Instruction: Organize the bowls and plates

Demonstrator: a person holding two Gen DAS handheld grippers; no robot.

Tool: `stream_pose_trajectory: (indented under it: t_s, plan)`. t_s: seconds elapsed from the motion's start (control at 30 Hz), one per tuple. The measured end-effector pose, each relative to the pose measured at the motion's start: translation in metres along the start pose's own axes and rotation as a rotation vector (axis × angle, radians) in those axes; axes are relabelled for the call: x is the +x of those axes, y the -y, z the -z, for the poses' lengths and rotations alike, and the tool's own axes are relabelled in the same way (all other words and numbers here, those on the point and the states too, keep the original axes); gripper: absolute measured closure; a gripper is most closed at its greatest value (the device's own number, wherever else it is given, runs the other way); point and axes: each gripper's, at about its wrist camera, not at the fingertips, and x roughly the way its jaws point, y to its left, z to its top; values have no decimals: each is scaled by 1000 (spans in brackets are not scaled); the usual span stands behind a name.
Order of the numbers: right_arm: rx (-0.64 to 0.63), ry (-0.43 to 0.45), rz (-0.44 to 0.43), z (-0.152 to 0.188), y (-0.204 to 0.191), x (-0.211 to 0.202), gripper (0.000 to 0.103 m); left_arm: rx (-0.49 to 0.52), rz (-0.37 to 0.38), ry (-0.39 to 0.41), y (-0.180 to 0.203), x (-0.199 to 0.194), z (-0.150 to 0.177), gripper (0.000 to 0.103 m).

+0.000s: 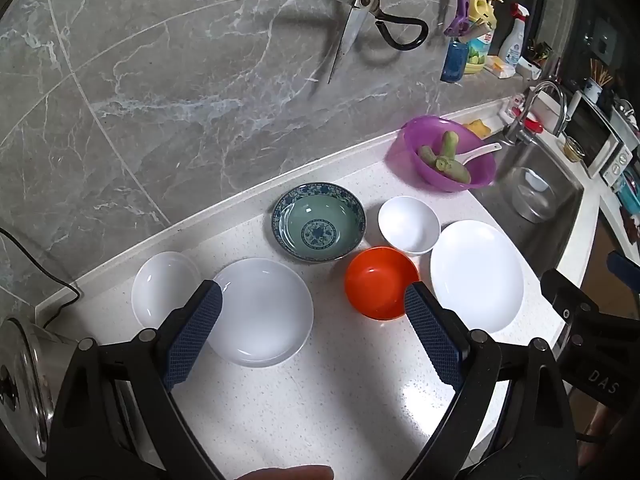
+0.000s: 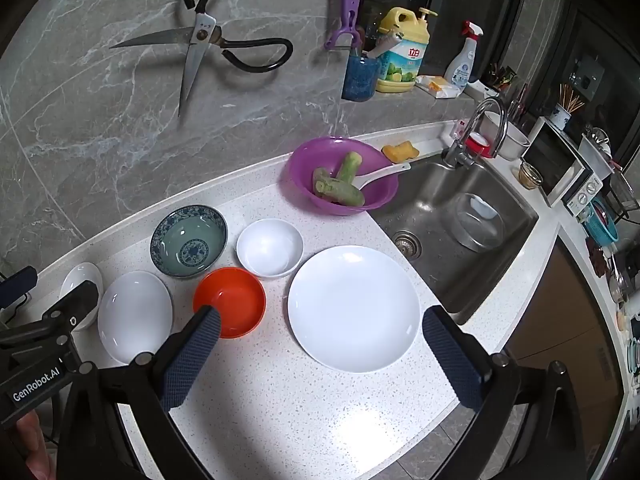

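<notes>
The large white plate lies just ahead between my right gripper's spread, empty jaws, nearer it than my left gripper, equally open and empty.

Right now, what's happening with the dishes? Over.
Both grippers, left and right, open, empty. Orange bowl and white plate unstacked on counter. Nothing blocking.

Three white plates and three bowls are counted: one white, one orange, one blue-patterned.
</notes>
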Motion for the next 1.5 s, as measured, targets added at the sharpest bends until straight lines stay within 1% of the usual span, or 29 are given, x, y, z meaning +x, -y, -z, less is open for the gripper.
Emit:
stream_pose_trajectory:
  t_s: [0.8, 0.87, 1.5]
  plan:
    - [-2, -3, 2, 0, 0, 1, 0, 2, -3, -7, 0, 0, 0, 10]
    - [-2, -3, 2, 1, -1, 1, 0, 2, -1, -6, -3, 5, 5, 10]
    - [-2, -6, 1, 0, -1, 2, 0, 2, -5, -12, -2, 5, 6, 10]
